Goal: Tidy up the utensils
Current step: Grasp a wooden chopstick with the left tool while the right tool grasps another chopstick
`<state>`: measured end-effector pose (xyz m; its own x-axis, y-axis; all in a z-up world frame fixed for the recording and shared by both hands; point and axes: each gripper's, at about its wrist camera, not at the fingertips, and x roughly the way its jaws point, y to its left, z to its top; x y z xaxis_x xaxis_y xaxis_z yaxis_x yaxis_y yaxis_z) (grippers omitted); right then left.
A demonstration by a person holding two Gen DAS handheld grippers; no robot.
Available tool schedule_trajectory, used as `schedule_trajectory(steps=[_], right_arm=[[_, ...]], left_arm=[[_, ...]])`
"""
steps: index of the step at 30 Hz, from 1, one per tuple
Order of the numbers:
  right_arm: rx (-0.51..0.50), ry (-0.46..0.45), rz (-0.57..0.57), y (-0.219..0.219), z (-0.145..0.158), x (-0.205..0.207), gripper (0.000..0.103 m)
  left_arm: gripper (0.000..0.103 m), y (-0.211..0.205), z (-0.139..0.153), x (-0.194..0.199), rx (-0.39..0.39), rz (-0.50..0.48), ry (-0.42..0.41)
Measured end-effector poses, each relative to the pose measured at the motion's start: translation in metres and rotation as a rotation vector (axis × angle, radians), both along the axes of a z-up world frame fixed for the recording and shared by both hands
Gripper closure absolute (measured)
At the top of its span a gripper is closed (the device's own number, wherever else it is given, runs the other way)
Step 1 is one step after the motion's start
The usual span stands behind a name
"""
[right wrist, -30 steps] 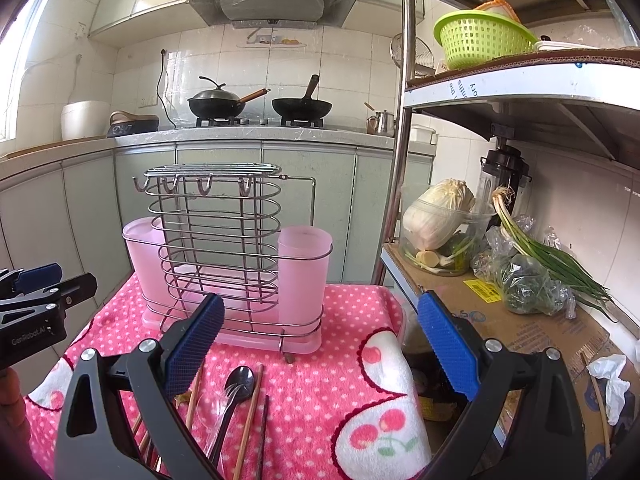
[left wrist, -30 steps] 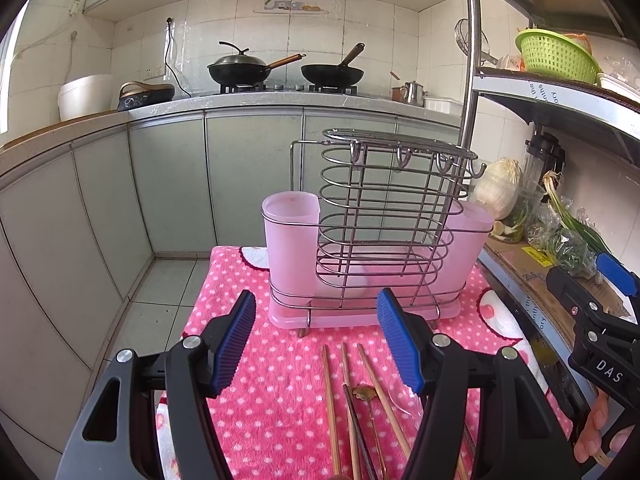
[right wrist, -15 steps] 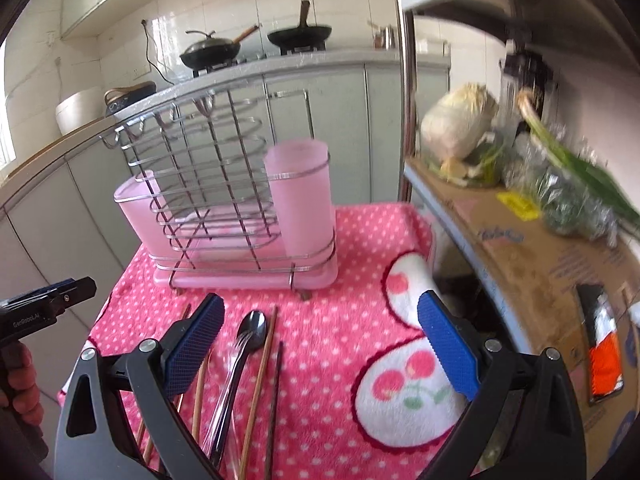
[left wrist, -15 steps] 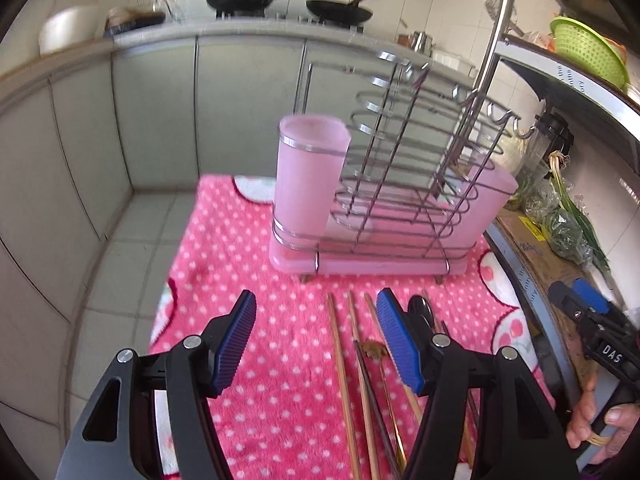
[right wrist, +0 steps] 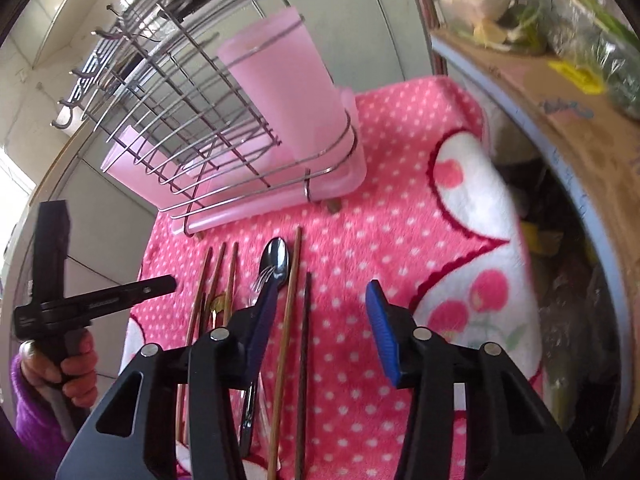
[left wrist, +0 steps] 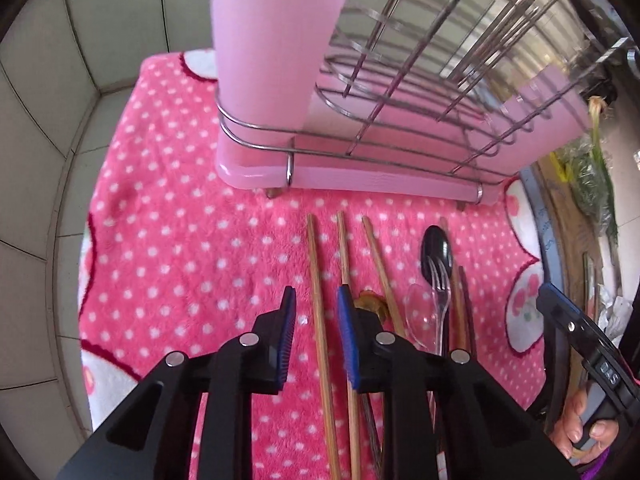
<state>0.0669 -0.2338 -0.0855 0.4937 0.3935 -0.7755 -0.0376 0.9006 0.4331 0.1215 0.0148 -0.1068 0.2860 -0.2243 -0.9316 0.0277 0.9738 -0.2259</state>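
**Closing on the leftmost chopstick**

Left gripper point(left wrist: 316, 316) narrowed, nothing held yet; wooden chopstick point(left wrist: 320, 320) between the jaws on the bench. Right gripper point(right wrist: 320, 320) wide, empty, two chopsticks point(right wrist: 294, 344) between. Centre, squeeze mid-shaft, lift toward pink cup point(left wrist: 268, 32) beyond the jaws

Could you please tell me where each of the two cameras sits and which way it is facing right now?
Left wrist: on the left gripper, looking down at chopsticks on the pink cloth; the right hand shows at the edge.
Right wrist: on the right gripper, looking down over a metal spoon; the left hand shows.
Shared: utensil rack, cloth, utensils.
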Motion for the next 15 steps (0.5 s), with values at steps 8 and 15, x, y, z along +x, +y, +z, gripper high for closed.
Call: schedule_trajectory(steps=[8,15], right_arm=[[0.016,0.059,0.023,-0.006,-0.009,0.011,0.057],[0.033,0.148,0.049,-0.006,-0.021,0.026,0.076]], left_arm=[[0.092,-0.018,-0.036,0.029,0.094,-0.018,0.099],[0.098,-0.016,-0.039,0.024,0.077,-0.027,0.069]])
